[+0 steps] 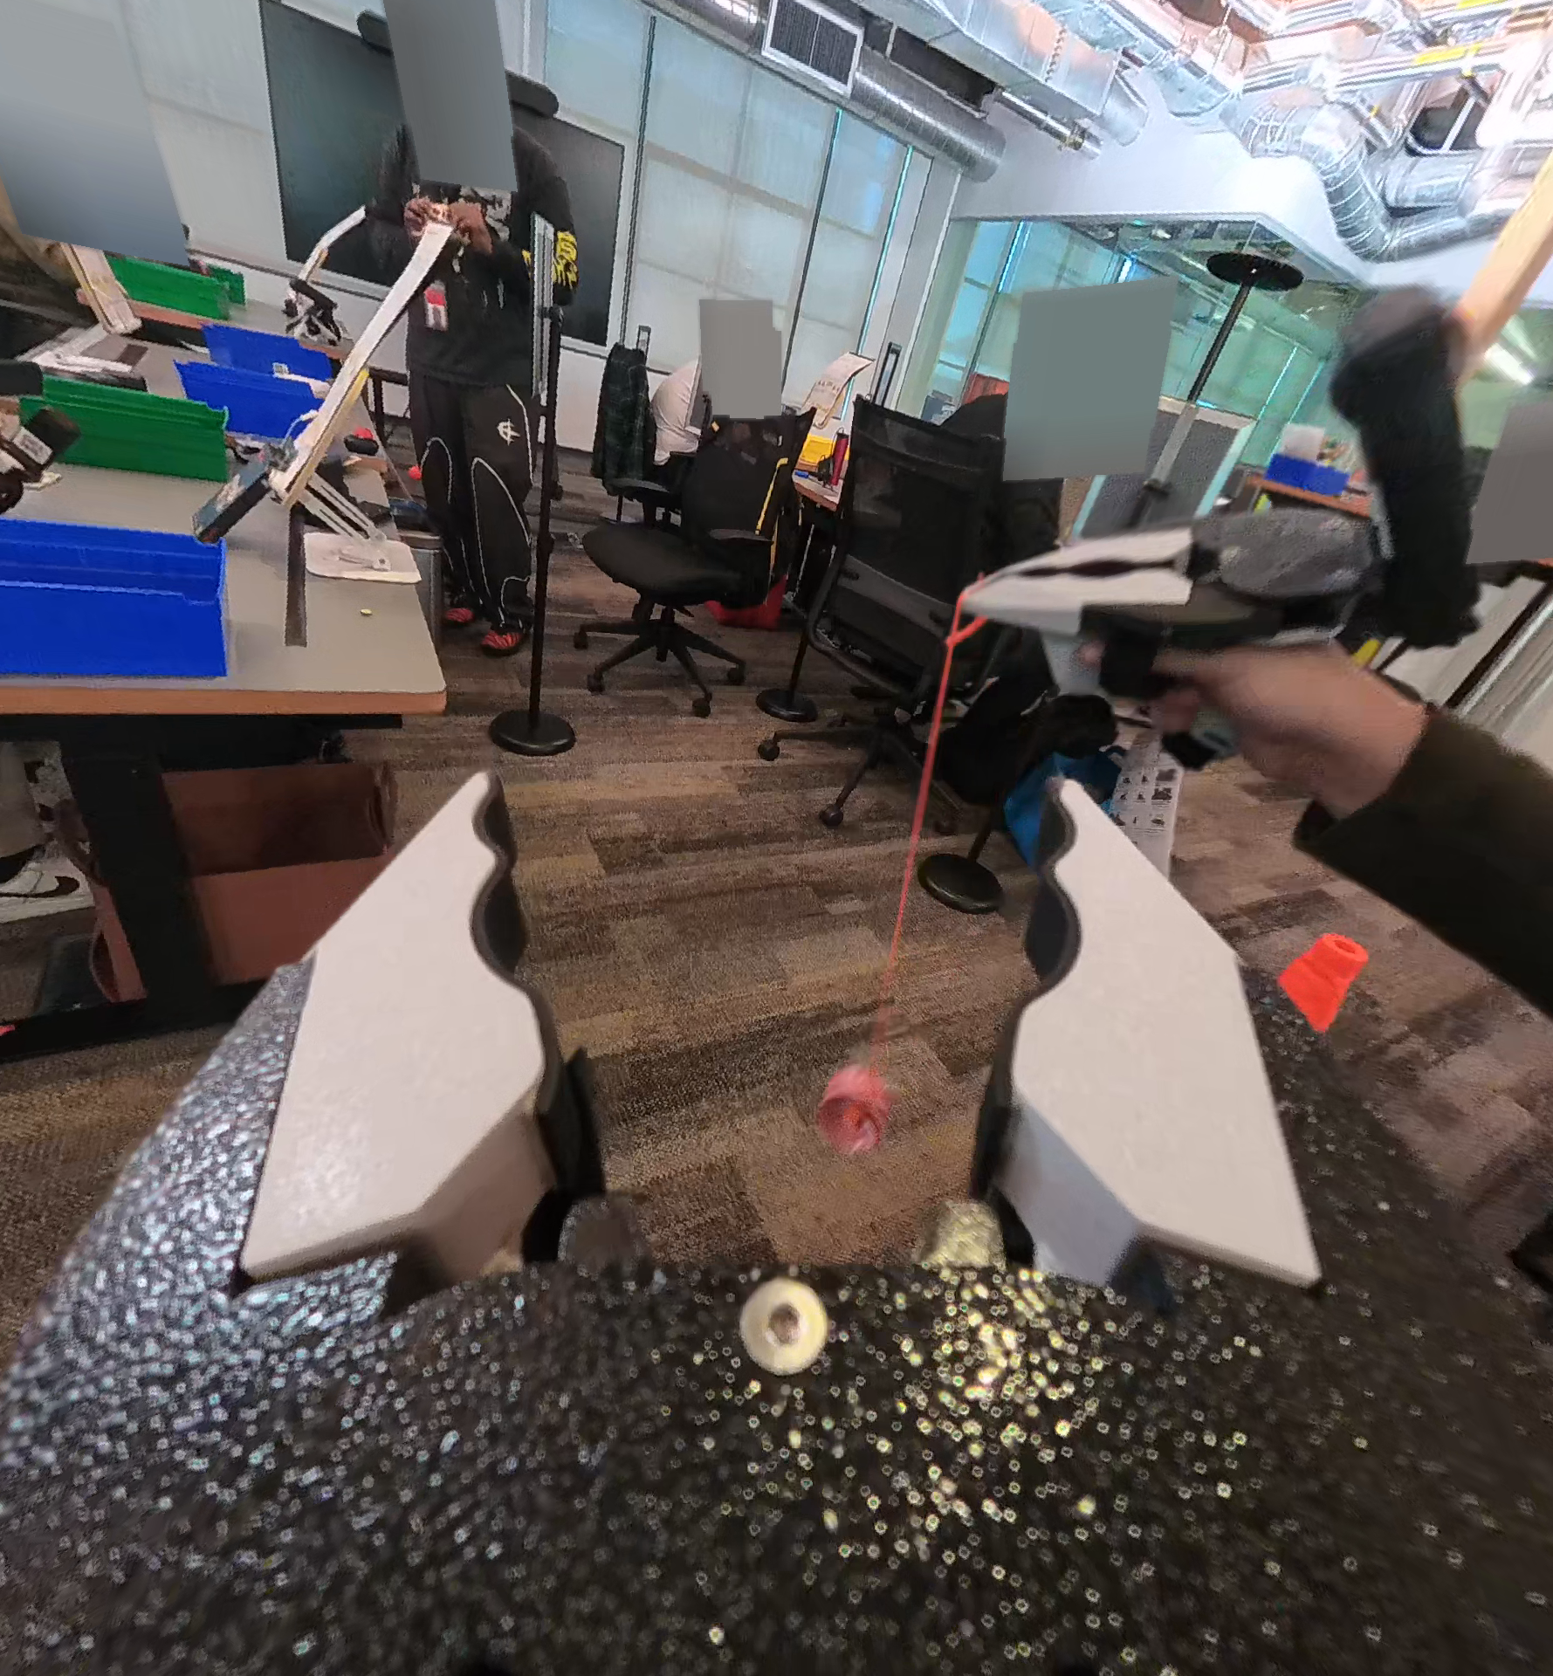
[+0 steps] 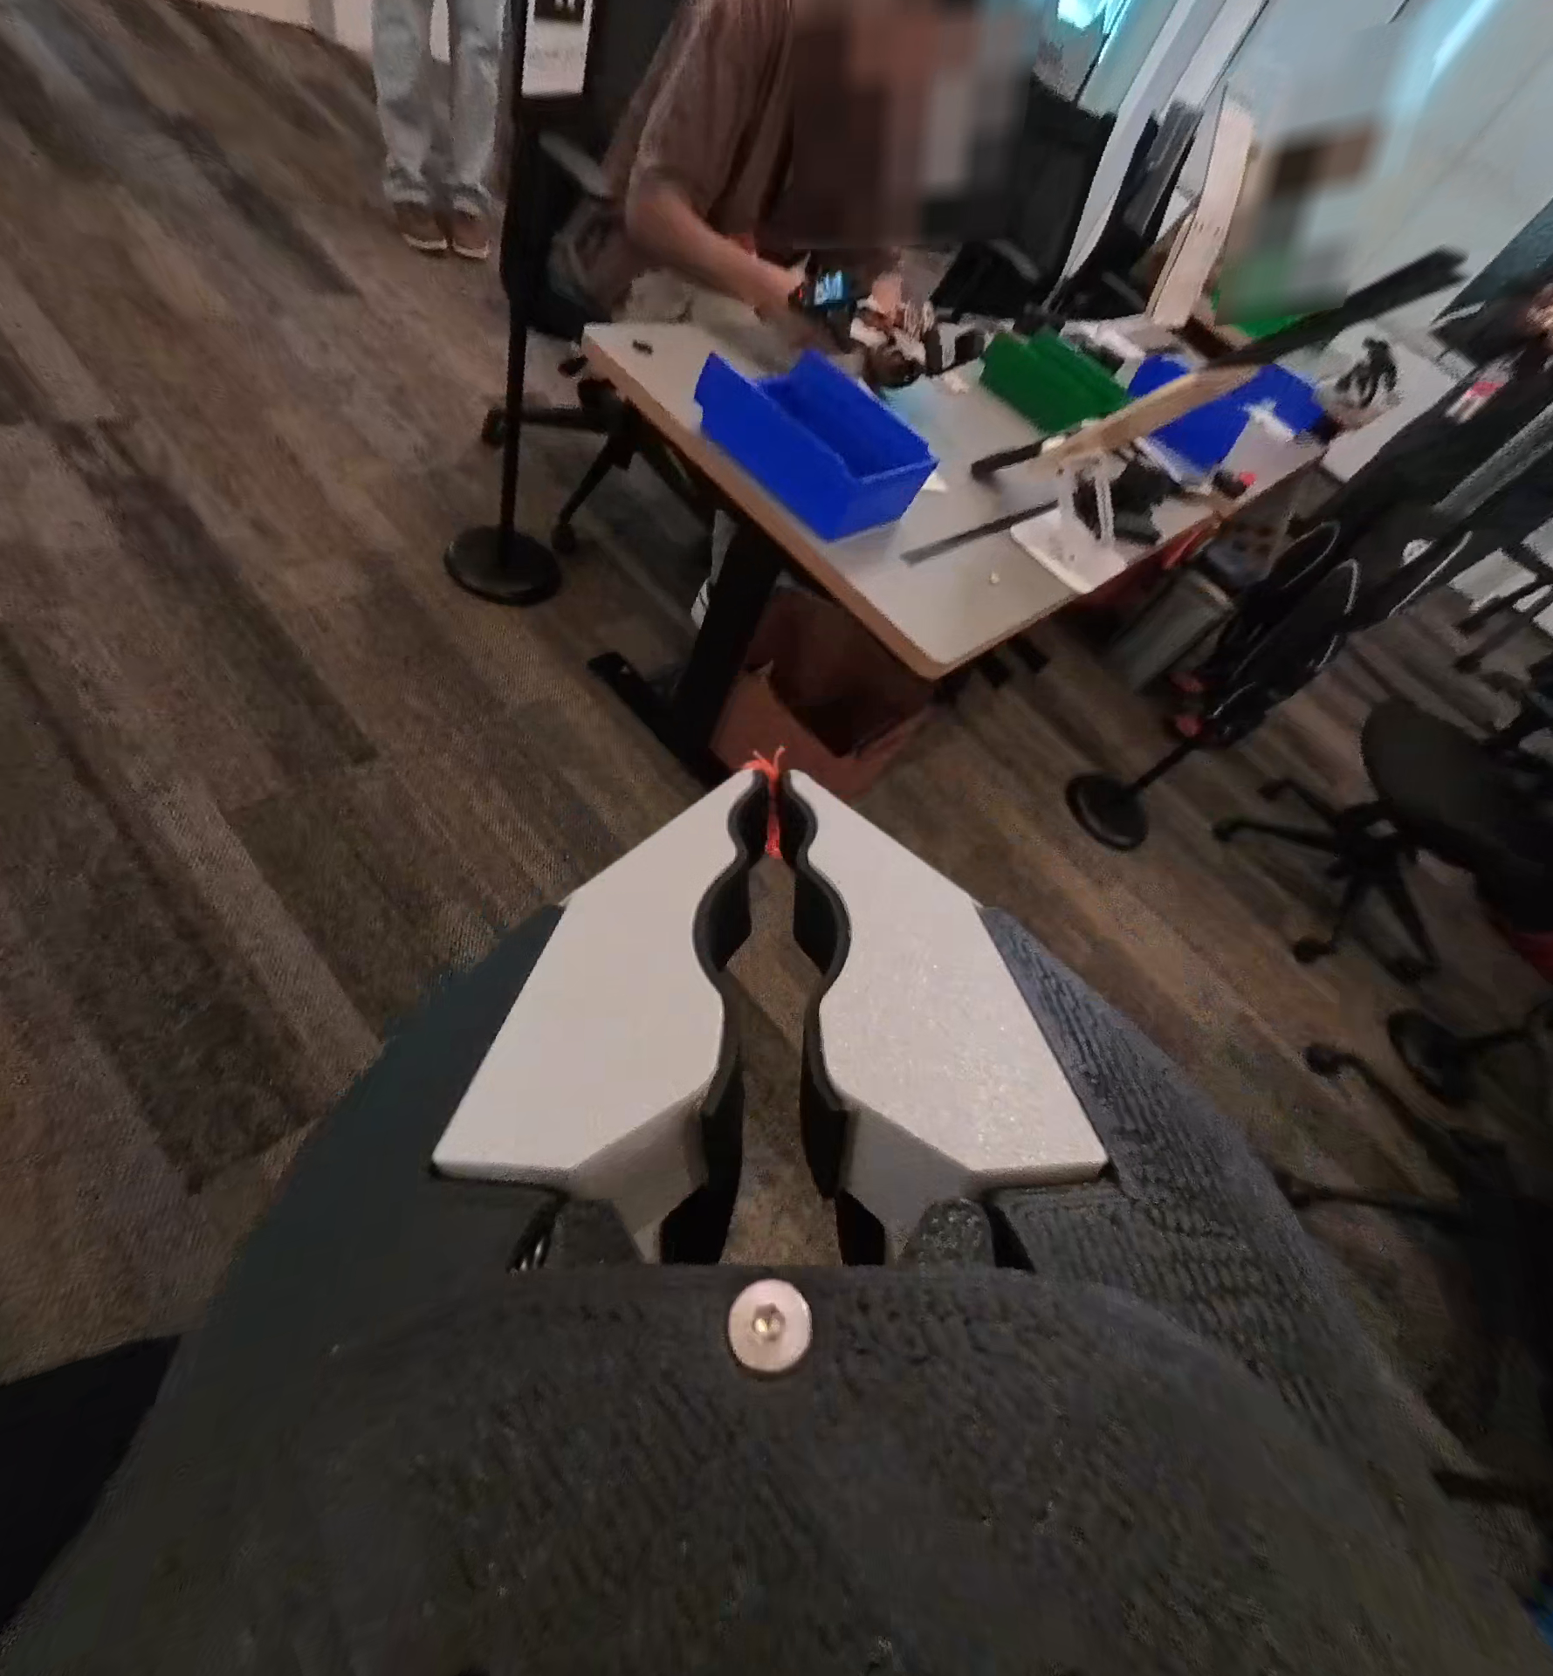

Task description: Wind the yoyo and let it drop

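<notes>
Red string [image 1: 922,798] pinched by raised right gripper [image 1: 972,599] dangles yoyo [image 1: 854,1108].

Brown patterned carpet [image 1: 682,907] covers the floor of an open office with glass partition walls [image 1: 736,181] and exposed silver ducts [image 1: 1353,172] overhead. A grey surface [image 1: 337,635] carries blue bins [image 1: 74,589] and green bins [image 1: 138,435]; black office chairs [image 1: 664,553] stand nearby.

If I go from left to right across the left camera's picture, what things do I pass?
Big blue bin → person standing in black → empty black office chair → pink yoyo hanging on its red string → orange cone on the carpet.
</notes>
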Action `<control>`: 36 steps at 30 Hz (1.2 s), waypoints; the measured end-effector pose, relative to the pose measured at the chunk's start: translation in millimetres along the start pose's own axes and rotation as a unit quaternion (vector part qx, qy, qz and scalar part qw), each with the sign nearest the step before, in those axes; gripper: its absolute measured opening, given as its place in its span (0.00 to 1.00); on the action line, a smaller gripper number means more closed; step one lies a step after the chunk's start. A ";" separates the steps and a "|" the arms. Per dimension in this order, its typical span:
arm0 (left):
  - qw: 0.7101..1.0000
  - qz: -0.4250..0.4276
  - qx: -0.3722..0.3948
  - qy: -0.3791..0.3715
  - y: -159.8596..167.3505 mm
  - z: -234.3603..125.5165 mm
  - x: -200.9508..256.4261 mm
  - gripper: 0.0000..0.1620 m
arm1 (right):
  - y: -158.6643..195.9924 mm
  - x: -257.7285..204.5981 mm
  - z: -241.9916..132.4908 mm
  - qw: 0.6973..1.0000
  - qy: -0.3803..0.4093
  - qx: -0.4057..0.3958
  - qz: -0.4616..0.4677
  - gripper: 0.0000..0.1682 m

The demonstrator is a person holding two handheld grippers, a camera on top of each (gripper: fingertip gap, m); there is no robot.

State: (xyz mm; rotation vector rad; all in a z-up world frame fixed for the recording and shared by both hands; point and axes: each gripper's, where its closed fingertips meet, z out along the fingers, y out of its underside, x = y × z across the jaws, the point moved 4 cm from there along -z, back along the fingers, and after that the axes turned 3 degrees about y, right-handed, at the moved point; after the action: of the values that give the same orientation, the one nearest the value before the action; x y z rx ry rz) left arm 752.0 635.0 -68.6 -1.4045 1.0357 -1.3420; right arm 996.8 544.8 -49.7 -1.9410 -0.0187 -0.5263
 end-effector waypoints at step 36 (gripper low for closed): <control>0.995 -0.069 -0.063 0.031 35.5 -7.4 12.9 0.73 | -41.8 -9.8 -4.0 0.994 0.082 0.063 -0.017 0.00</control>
State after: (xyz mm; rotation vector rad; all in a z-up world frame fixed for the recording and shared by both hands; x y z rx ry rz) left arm 745.8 613.6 -100.0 -1.5614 1.0957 -1.4494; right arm 976.1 561.4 -15.6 -1.7713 0.0200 -0.6902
